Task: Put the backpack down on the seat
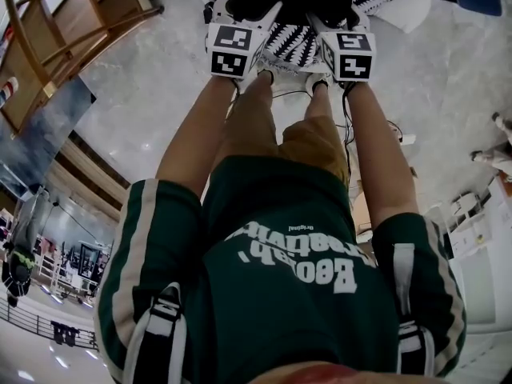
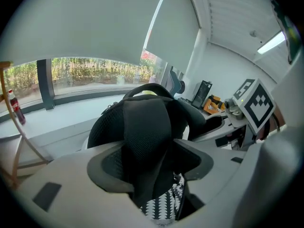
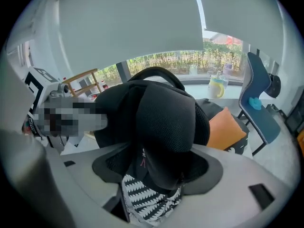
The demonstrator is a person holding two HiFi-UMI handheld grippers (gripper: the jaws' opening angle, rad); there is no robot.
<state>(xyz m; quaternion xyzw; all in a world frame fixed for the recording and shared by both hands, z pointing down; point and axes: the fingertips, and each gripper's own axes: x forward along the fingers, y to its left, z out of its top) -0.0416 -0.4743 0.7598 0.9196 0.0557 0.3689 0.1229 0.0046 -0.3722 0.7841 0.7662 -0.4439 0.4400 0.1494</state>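
The backpack (image 1: 292, 42) is black with a black-and-white zigzag panel and lies at the top of the head view between both grippers. My left gripper (image 1: 248, 6) stands open, and a black mesh shoulder strap (image 2: 142, 122) runs loosely through its jaws. My right gripper (image 1: 340, 14) is open too, with the other padded strap (image 3: 166, 122) lying between its jaws. The patterned fabric (image 3: 142, 198) shows below each gripper. A white rounded surface (image 1: 412, 10) shows under the pack at the right. How the pack rests on it is hidden.
A wooden chair (image 1: 64, 30) stands at the left on the pale stone floor. A blue office chair (image 3: 259, 103) and an orange cushion (image 3: 225, 127) are off to the right. Cables (image 1: 352, 126) trail by the person's feet. A cluttered desk (image 2: 213, 103) lies beyond the left gripper.
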